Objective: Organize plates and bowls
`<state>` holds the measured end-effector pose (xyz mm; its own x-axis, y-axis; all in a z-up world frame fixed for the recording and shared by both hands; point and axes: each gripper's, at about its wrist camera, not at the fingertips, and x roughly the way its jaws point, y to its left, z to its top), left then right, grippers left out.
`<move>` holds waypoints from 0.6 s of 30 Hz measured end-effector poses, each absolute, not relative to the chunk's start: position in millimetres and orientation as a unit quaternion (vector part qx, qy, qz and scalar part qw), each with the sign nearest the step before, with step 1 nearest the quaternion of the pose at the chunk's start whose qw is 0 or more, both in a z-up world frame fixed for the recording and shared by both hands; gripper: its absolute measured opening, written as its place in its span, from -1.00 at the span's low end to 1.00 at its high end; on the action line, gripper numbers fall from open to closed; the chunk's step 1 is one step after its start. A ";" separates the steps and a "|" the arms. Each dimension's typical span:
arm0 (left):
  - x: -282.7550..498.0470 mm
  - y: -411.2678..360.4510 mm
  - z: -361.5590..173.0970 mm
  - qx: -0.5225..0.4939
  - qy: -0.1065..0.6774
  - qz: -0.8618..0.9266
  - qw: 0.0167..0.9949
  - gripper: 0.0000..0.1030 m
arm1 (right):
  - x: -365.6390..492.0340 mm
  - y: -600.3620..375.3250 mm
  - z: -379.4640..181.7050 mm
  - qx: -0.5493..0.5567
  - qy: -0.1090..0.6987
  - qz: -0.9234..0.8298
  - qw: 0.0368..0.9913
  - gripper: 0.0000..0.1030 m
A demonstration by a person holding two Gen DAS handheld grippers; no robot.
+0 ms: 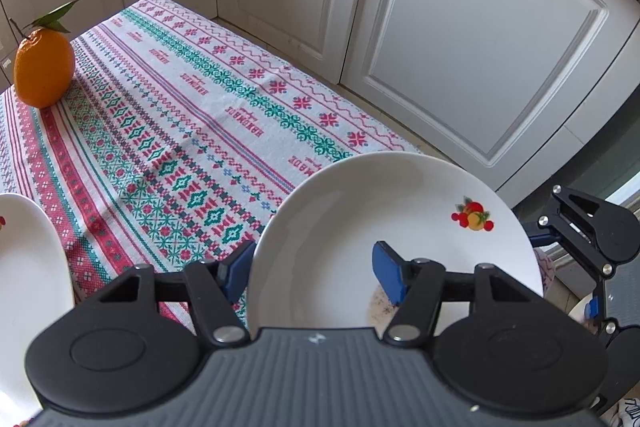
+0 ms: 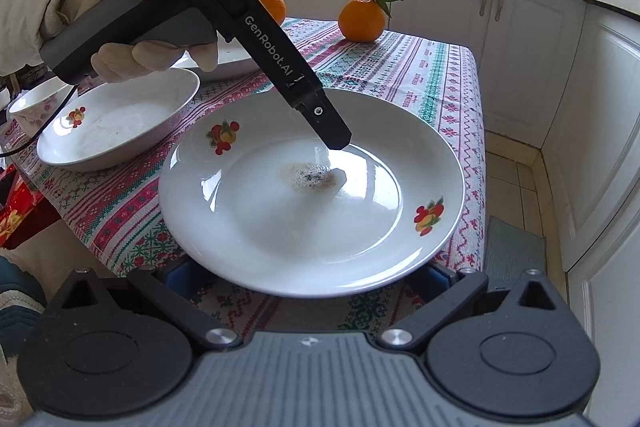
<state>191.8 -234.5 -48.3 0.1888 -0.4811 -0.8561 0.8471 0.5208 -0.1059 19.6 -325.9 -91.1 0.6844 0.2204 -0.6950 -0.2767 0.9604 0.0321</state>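
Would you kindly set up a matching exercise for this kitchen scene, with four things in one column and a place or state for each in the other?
Things:
1. plate
2. leafy orange
3. bowl
4. cabinet doors

Places or states:
A. at the far end of the tablecloth
B. closed, beyond the table
C. brownish stain in its middle
D. beside the stained dish, on its left in the right wrist view

Pairs: 1-C, 2-A, 3-D, 4-B
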 end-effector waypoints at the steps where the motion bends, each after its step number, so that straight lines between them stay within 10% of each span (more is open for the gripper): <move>1: 191.5 -234.4 -48.3 0.203 0.453 -0.446 0.745 0.21 | 20.8 -325.8 -91.0 -0.039 0.375 0.136 0.916 1.00; 18: 214.6 -224.0 -35.4 0.186 0.427 -0.427 0.775 0.21 | 53.1 -327.8 -81.0 -0.062 0.367 0.154 0.915 1.00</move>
